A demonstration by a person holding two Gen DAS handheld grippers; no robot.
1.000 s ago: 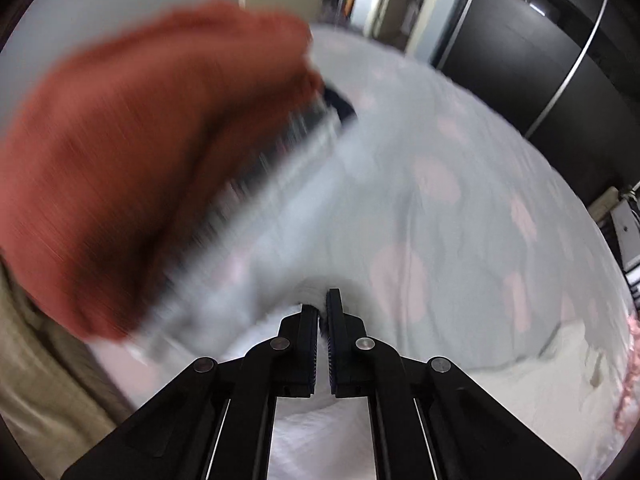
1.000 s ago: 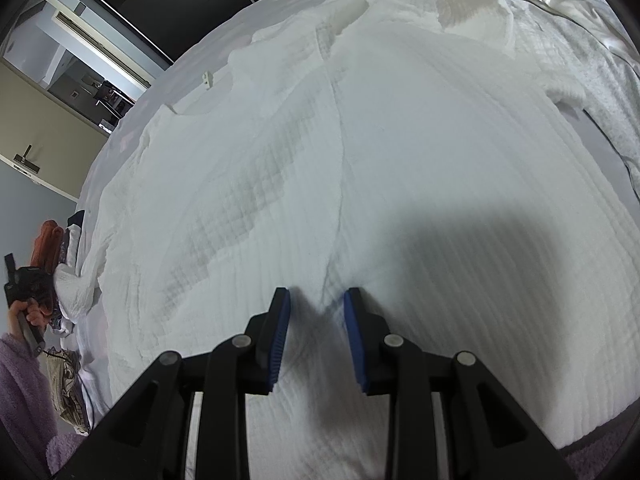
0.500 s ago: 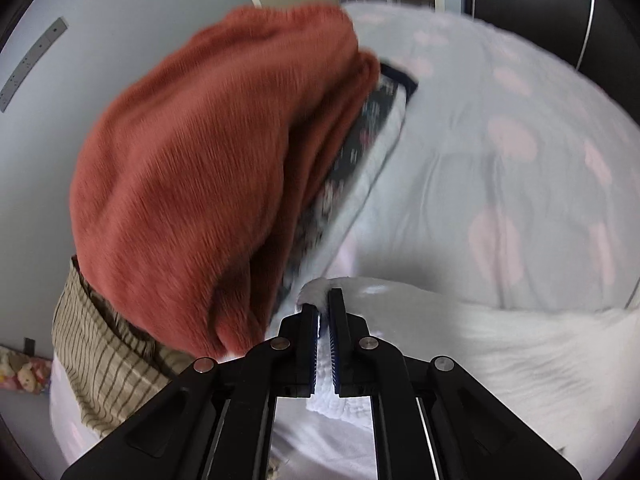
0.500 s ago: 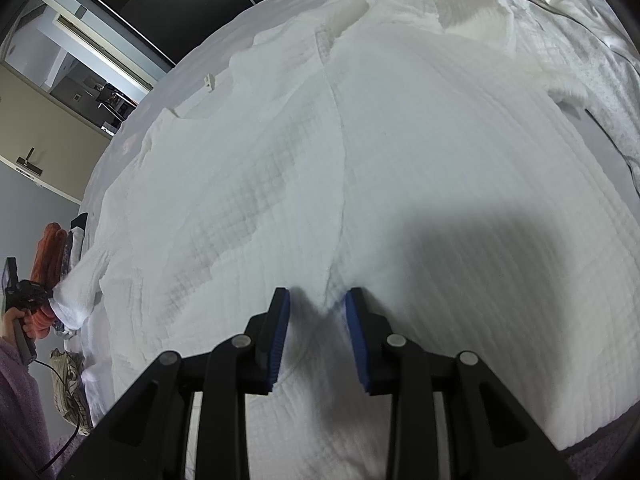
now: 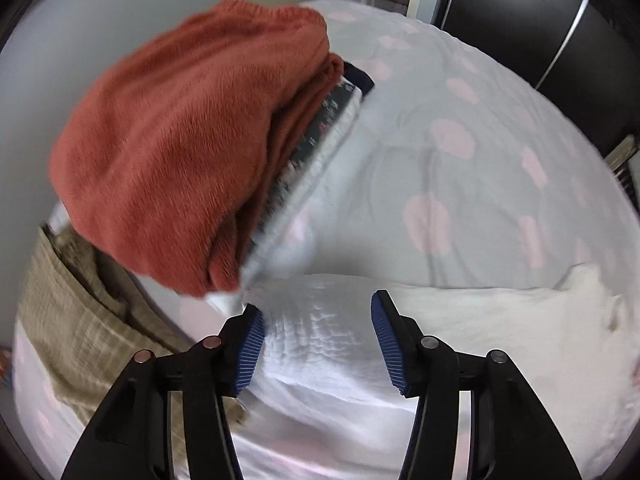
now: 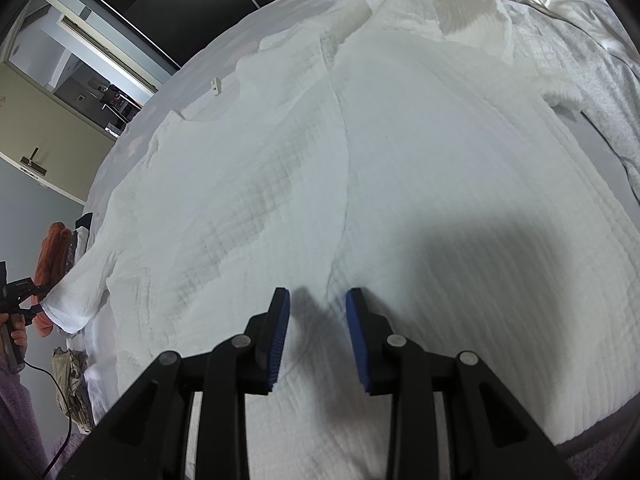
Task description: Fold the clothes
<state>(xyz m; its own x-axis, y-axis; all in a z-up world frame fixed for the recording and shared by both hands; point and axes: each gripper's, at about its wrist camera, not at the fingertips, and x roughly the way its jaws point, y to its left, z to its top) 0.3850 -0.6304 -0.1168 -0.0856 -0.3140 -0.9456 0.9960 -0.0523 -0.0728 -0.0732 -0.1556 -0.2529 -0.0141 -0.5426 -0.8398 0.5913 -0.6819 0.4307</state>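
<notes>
A white waffle-weave garment (image 6: 360,168) lies spread flat on the bed, collar at the far end. My right gripper (image 6: 316,332) is low over its near hem, where the centre seam ends. Its jaws stand apart, with cloth lying flat between them and nothing pinched. My left gripper (image 5: 316,340) hangs over the end of the garment's sleeve (image 5: 320,332). Its jaws are opening, and the sleeve lies loose between the blue pads (image 5: 252,340), which do not press on it. In the right wrist view the left gripper (image 6: 38,308) sits at the far left beside the sleeve end (image 6: 72,300).
A stack of folded clothes topped by a rust-red fleece (image 5: 180,152) stands just beyond the sleeve. Beige striped fabric (image 5: 72,320) lies at its left. The grey bedsheet (image 5: 460,140) has pink spots. Dark wardrobe doors (image 5: 540,20) stand behind, and other pale clothes (image 6: 592,60) lie at the right.
The left gripper's jaws, shut on the sleeve before, have sprung apart and let it go; it has lifted slightly. The sleeve now lies stretched out. The right gripper has not moved.
</notes>
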